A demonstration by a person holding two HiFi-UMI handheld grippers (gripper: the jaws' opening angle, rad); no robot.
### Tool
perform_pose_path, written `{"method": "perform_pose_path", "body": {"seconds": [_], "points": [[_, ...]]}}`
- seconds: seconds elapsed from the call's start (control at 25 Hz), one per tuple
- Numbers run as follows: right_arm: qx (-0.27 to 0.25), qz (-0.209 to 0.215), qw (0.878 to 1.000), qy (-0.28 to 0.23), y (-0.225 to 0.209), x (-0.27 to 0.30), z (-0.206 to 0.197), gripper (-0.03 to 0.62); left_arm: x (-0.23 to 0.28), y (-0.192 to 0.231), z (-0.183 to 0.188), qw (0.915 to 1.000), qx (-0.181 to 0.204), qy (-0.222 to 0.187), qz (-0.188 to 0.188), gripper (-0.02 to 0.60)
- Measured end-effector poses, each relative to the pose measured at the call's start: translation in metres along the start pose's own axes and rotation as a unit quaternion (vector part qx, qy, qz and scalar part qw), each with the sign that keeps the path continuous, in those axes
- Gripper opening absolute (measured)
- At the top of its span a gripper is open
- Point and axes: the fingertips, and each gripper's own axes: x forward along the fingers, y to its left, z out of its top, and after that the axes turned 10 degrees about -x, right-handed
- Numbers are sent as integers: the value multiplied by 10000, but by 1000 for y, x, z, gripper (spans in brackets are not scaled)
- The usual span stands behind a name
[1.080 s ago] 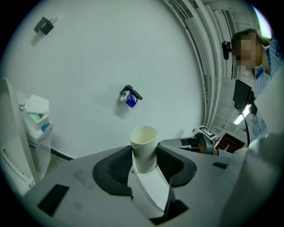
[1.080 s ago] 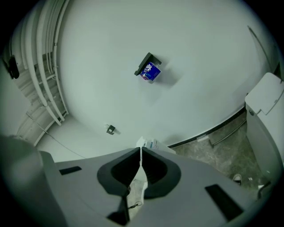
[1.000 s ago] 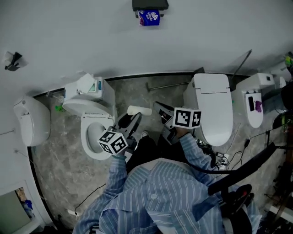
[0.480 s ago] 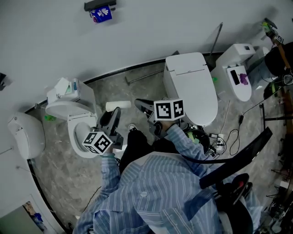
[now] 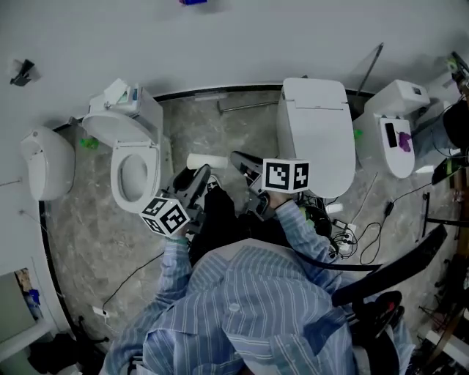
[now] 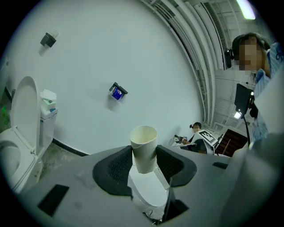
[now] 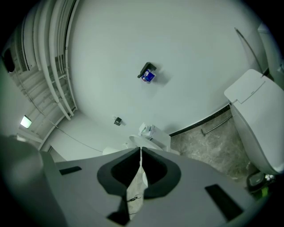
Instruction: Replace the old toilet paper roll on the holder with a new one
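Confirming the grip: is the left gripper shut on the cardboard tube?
Shut: the left gripper clamps the cardboard tube, jaws pressing both its sides.

We saw the wall holder (image 5: 193, 2) cut off at the head view's top edge, its blue label (image 6: 116, 93) unreadably small.

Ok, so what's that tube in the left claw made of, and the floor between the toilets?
The tube looks like thin cardboard. It is pale cream and matte, hollow, with a thin wall showing at its open end. The floor looks like stone or stone-look tile, grey with mottled, marble-like veining. Which of the two it is, the look leaves open.
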Motion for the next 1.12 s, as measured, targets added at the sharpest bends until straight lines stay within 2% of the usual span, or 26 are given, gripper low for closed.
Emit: {"method": "perform_pose_path", "body": {"seconds": [0.4, 1.12], "points": [[-102, 101, 9999, 78, 11, -17, -22, 17, -30, -13, -18, 9997, 36, -186, 175, 172], [-216, -23, 9995, 239, 1, -25, -29, 17, -25, -18, -23, 9996, 80, -260, 75, 172]]}}
